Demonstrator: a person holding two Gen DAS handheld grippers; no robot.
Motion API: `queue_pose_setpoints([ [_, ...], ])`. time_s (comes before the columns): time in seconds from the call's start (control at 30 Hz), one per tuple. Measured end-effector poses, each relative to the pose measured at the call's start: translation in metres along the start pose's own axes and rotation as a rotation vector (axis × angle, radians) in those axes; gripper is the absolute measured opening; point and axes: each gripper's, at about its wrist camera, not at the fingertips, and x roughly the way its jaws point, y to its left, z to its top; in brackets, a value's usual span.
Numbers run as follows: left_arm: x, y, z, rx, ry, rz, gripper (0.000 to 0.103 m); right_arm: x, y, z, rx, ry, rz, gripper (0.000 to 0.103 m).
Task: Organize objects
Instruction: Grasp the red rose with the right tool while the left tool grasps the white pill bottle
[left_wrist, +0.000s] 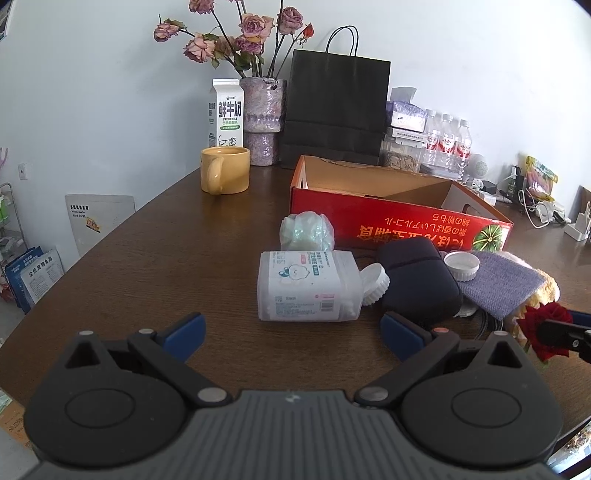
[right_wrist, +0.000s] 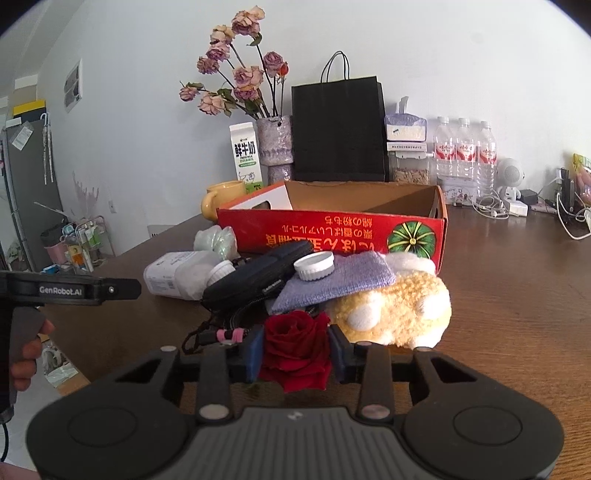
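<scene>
Right tool (right_wrist: 295, 356) clamped on red rose (right_wrist: 297, 350), blue pads pressing the bloom from both sides, low over the table (right_wrist: 517, 314) at the near edge of the clutter pile. Left tool (left_wrist: 293, 334) spread wide, nothing between its pads, hovering over bare table just short of white plastic jar (left_wrist: 308, 284) lying on its side. Jar's ribbed lid (left_wrist: 376, 284) leans against jar mouth and against dark zip pouch (left_wrist: 419, 280). Second white lid (left_wrist: 461, 264) sits on grey-purple cloth (left_wrist: 502, 282), which drapes over the pouch edge and a yellow plush toy (right_wrist: 399, 306). Crumpled clear wrap bundle (left_wrist: 306, 230) behind the jar, near red cardboard box (left_wrist: 399, 218), which is open-topped; can't see anything inside it from these angles. Yellow mug (left_wrist: 224, 170), milk carton (left_wrist: 225, 114), vase of dried roses (left_wrist: 263, 122) and black paper bag (left_wrist: 336, 107) at the back by the wall
</scene>
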Motion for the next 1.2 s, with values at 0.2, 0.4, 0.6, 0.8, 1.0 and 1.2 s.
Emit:
queue_pose_setpoints([
  [0.2,0.022,-0.006,0.015,-0.020,0.009,-0.001,0.103,0.003,0.000,0.021,-0.029,-0.044,-0.001,0.035],
  [0.4,0.054,-0.015,0.027,-0.014,0.048,0.025,0.103,0.024,-0.007,0.035,-0.034,-0.047,-0.001,0.035],
  [0.6,0.083,-0.016,0.033,-0.031,0.087,0.068,0.103,0.042,-0.012,0.044,-0.041,-0.042,0.002,0.035],
  [0.8,0.098,-0.011,0.032,-0.082,0.105,0.101,0.103,0.054,-0.014,0.048,-0.048,-0.037,0.008,0.035],
  [1.0,0.099,-0.009,0.028,-0.104,0.099,0.075,0.083,0.062,-0.018,0.050,-0.044,-0.035,0.013,0.035],
  [1.2,0.082,-0.010,0.030,-0.075,0.038,0.062,0.083,0.067,-0.023,0.052,-0.038,-0.037,0.010,0.035],
])
